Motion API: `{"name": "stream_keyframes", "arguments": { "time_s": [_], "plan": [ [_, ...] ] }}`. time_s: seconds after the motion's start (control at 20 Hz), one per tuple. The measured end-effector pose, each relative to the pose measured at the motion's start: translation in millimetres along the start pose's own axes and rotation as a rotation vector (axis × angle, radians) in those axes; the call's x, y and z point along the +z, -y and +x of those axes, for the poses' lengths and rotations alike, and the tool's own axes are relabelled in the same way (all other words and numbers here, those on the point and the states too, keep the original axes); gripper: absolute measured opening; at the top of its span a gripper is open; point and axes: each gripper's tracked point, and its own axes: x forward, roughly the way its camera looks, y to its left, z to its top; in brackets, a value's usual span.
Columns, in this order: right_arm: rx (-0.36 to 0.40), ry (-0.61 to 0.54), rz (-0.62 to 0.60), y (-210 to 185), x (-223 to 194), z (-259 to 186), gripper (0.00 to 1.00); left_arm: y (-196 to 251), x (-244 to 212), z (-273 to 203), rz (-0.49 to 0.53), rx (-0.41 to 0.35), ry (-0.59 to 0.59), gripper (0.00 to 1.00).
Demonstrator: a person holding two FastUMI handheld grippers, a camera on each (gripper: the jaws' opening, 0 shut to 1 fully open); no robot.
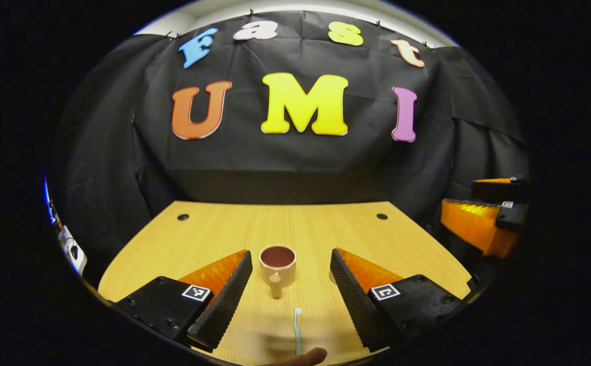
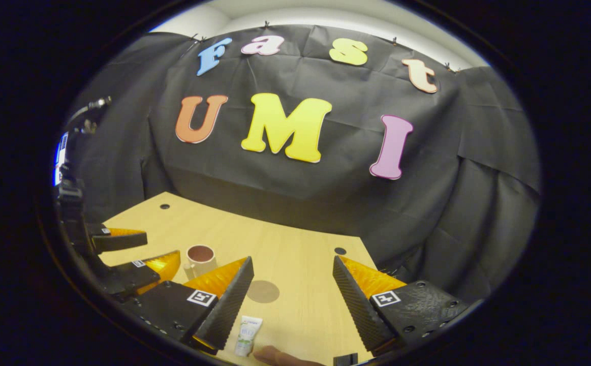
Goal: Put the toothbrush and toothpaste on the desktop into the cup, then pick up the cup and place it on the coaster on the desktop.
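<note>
At the very bottom edge of the left gripper view a fingertip [image 1: 308,357] pokes in, just beside the lower end of the toothbrush [image 1: 298,331], which lies flat on the wooden desktop [image 1: 214,231] with its bristled head pointing up the frame toward the cup. The left gripper [image 1: 291,272] hangs above the desk with its jaws spread wide, nothing between them but air; the cup [image 1: 277,263] stands upright in the gap between the two fingers, farther off, its handle turned toward the camera. Its inside looks dark and reddish (whether anything lies in it I cannot tell, though nothing sticks out above the rim). At the right edge of this view the other gripper shows, held off the side of the desk. In the right gripper view another fingertip [image 2: 275,356] enters at the bottom, close to the toothpaste [image 2: 248,334], a small pale tube lying flat on the desk just beside the inner edge of the left-hand finger. The right gripper [image 2: 293,277] also stands open, its fingers wide apart and holding nothing. The round, dark coaster [image 2: 263,291] lies flat in the lower middle of the frame, between the fingers and beyond the tube, with nothing on it. The cup stands to the coaster's upper left, well apart from it, and the left gripper shows at the left edge, near the cup.
</note>
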Motion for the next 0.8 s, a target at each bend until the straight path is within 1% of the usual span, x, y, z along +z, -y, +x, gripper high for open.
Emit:
{"name": "stream_keyframes", "arguments": {
  "time_s": [0.05,0.1,0.25,0.4,0.5,0.55,0.65,0.75,0.8],
  "plan": [
    [-0.008,-0.017,-0.003,2,-6,-2,0.95,-2,-22,4,-0.019,0.003,-0.063,0.98],
    [-0.025,-0.033,-0.001,6,-10,-3,0.97,-3,-44,5,-0.034,0.016,-0.125,0.99],
    [-0.033,-0.068,0.001,6,-20,-6,0.95,-3,-94,6,-0.059,0.033,-0.266,0.99],
    [-0.028,-0.126,0.004,5,-39,-7,0.95,-2,-135,2,-0.02,0.04,-0.391,0.99],
    [-0.039,-0.177,0.03,7,-52,-6,0.95,0,-150,-2,0.0,0.029,-0.463,1.0],
    [-0.038,-0.195,0.047,8,-55,-4,0.95,1,-160,-5,0.006,0.034,-0.502,0.93],
    [-0.053,-0.221,0.057,10,-60,-1,0.95,2,-173,-11,-0.002,0.04,-0.564,0.85],
    [-0.053,-0.235,0.061,9,-63,1,0.95,0,-182,-15,-0.003,0.062,-0.617,0.82],
    [-0.052,-0.246,0.06,7,-66,2,0.98,-2,-185,-18,-0.002,0.07,-0.642,0.7]
  ]
}}
